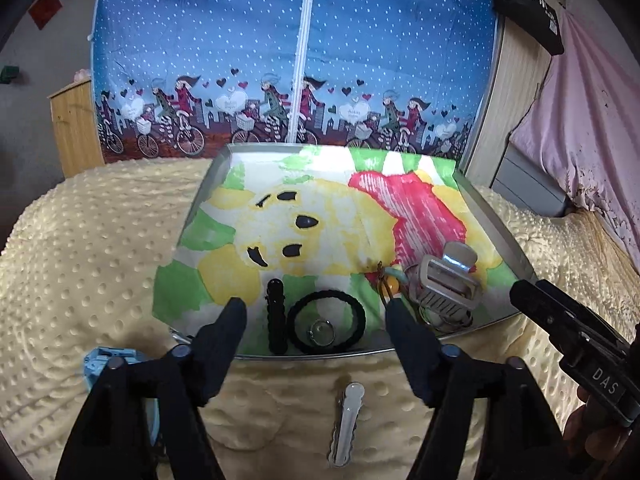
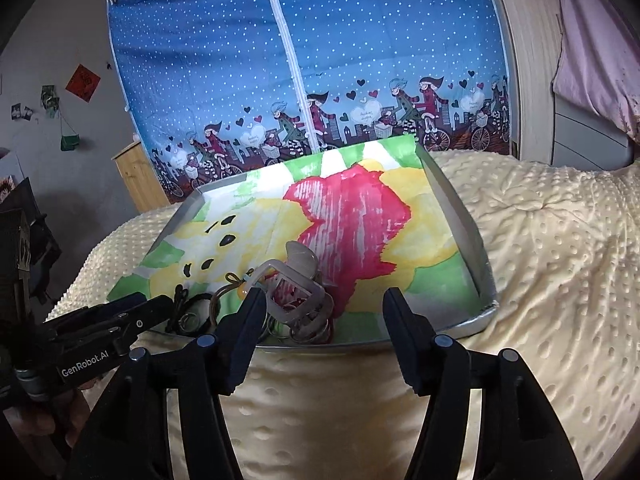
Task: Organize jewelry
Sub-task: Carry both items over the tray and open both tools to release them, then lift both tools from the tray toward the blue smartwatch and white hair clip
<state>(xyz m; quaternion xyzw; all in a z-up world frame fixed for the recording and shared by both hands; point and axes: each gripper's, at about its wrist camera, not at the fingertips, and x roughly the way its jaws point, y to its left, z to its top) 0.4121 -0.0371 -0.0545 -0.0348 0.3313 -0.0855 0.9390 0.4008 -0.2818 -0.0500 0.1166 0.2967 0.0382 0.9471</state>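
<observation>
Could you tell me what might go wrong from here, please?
The silver hair clip lies outside the tray on the soft, bumpy blanket, so the open left tool may pinch fabric with it. In the tray, the claw clip lies among rings and cords, so lifting it could drag them.

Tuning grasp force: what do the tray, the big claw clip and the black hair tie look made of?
Tray: looks like thin sheet metal, dull silver, folded rim with a soft sheen. Big claw clip: probably plastic, pale translucent grey, glossy highlights on the top tab; could be acrylic. Black hair tie: seems fabric-covered elastic, matte, ribbed braided surface, no shine.
</observation>
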